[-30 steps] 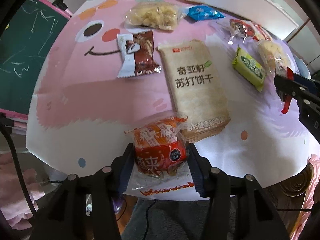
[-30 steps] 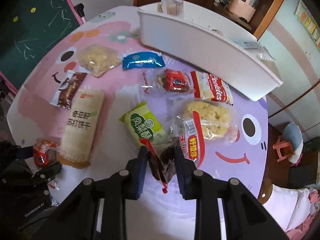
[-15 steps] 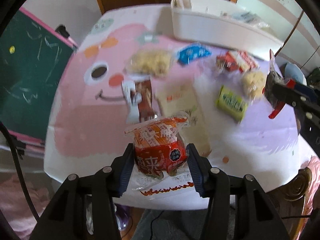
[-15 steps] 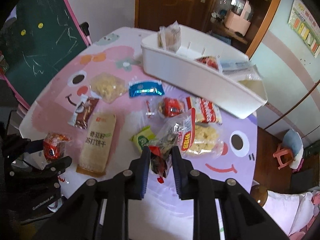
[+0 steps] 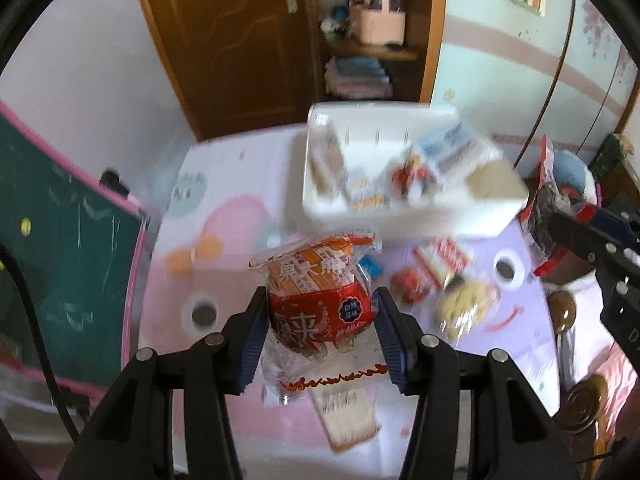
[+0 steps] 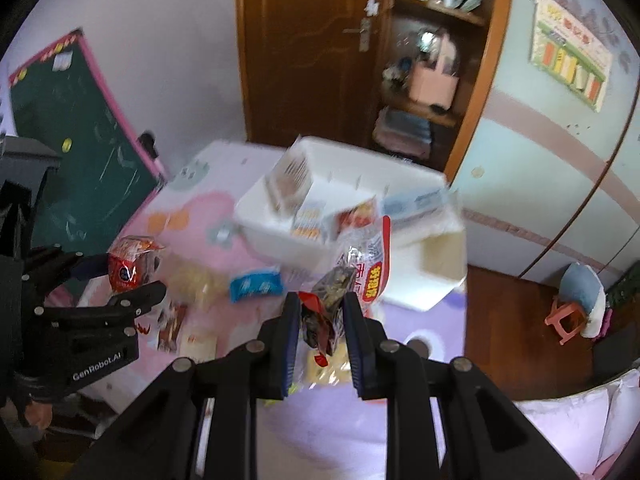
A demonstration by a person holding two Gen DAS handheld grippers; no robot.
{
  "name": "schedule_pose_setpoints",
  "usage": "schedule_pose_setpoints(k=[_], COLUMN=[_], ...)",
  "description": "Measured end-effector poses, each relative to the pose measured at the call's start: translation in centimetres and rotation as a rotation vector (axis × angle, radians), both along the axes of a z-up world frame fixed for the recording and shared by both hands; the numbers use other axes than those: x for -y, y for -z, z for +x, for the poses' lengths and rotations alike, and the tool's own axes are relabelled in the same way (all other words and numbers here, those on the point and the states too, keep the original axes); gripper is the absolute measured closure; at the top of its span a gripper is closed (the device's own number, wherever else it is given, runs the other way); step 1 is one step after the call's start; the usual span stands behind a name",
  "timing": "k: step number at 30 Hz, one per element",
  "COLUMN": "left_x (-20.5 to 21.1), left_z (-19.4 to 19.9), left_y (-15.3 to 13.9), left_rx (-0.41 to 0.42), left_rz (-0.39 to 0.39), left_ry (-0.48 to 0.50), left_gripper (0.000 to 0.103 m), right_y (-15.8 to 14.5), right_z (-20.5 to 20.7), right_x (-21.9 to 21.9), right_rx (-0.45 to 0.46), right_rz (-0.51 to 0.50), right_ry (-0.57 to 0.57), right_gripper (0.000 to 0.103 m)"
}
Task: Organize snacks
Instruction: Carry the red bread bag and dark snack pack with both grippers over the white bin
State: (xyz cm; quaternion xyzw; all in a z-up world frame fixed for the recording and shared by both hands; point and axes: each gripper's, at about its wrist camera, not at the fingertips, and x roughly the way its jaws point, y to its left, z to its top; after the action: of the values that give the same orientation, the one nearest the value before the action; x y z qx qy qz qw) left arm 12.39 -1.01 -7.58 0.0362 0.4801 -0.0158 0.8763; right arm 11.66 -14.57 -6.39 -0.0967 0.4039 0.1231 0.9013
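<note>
The red-and-orange snack pack [image 5: 320, 300] is clamped in the left gripper [image 5: 320, 336] above the table [image 5: 240, 280], and the dark, clear-wrapped snack bag [image 6: 328, 312] is pinched in the narrow right gripper [image 6: 320, 332] — white bin [image 5: 400, 216] at 12 o'clock, loose snacks below.

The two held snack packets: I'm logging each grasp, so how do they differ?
The red-orange packet in the left tongs is plump and rounded; the dark packet in the right tongs is thin and crumpled. The left jaws stand wider apart than the right's. Both packets are clamped, clear of the table, facing the white bin.
</note>
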Motion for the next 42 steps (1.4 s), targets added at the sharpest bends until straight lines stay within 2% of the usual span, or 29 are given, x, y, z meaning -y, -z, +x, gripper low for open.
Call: schedule_pose_setpoints(k=[6, 12, 18, 25, 35, 42], left_x=[1.3, 2.3, 3.0, 3.5, 4.2, 4.3], left_z=[5.3, 10.4, 14.8, 18.5, 21.1, 21.5], left_y=[-4.1, -5.5, -4.5, -2.0, 0.7, 1.4], left_rx=[0.088, 0.111, 0.079, 0.033, -0.012, -0.024], left_rz=[0.013, 0.026, 0.022, 0.02, 0.027, 0.033], left_ry=[0.037, 0.057, 0.072, 0.083, 0.103, 0.112], left_gripper=[0.053, 0.053, 0.053, 0.053, 0.052, 0.052], right_y=[-3.6, -5.7, -6.0, -4.6, -2.1, -1.0], right_z=[4.0, 7.7, 11.2, 14.8, 18.0, 18.9], right_x=[0.8, 0.8, 0.7, 1.0, 1.5, 1.5], right_rx=[0.065, 0.11, 0.118, 0.082, 0.012, -0.013], right_rz=[-0.02, -0.035, -0.042, -0.039, -0.042, -0.058], right_ry=[0.054, 0.085, 0.116, 0.156, 0.199, 0.211], right_gripper=[0.081, 0.081, 0.081, 0.081, 0.081, 0.081])
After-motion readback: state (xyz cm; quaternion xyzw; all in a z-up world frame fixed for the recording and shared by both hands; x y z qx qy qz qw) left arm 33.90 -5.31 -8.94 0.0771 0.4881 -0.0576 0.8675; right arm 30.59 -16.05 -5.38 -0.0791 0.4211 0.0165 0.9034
